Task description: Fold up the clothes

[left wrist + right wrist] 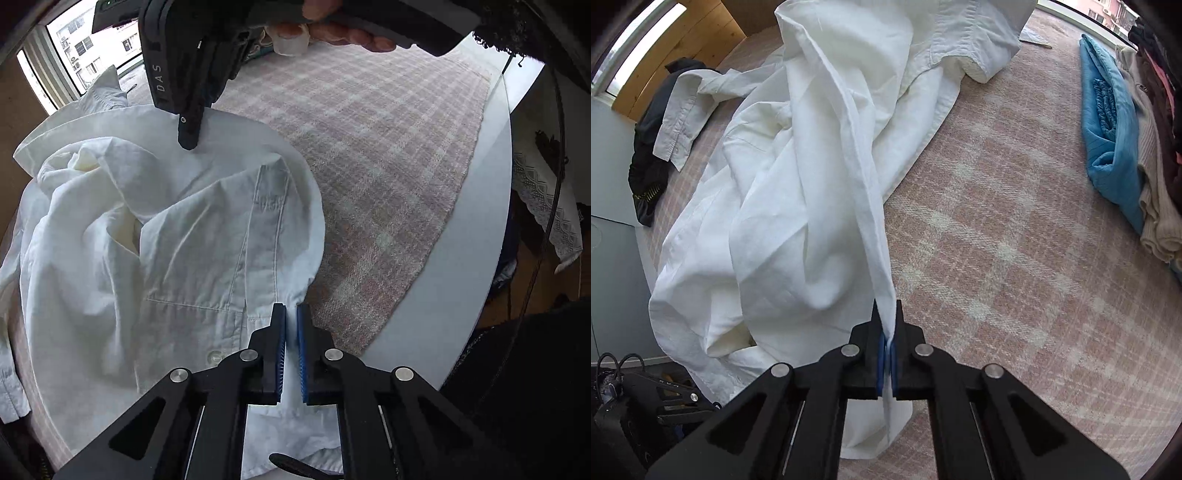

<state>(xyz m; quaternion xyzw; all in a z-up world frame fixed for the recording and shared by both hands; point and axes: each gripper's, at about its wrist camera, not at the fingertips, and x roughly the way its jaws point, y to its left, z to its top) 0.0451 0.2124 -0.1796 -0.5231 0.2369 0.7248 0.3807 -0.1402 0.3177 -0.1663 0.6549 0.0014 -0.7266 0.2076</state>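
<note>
**On the checked cloth: a shirt lifted, not one fold made**

On the worktop [480, 258], spread with a pink-and-white checked cloth [369, 166], the white shirt [147, 240] lies in a rumpled heap, part raised and part trailing. Both tools have hold of it. The left tool [291, 354] has its blue pads drawn close, a narrow slit between them with a strip of the shirt's edge running through near a button; I judge it to be gripping that edge, though the hold looks light. The right tool [887, 354] has its pads pressed tight upon a thin edge of the same shirt, and the cloth climbs away from it in a taut ridge; in the left wrist view this tool hangs over the far side of the garment, its tip at the fabric.

As for progress, the work on this shirt is, to my eye, barely begun. One sleeve, its cuff [674, 125] buttoned, sprawls over a dark garment [650, 158] at the far edge; the body is bunched and turned in on itself, the chest pocket [266, 206] skewed. No flat panel and no crease shows anywhere. What remains is everything: spreading it flat, bringing in the sleeves, folding the body.

At the side of the checked cloth lies a row of folded things, a blue piece [1108, 140] and a beige knit [1156, 206] among them, which suggests other clothes are done.
</note>
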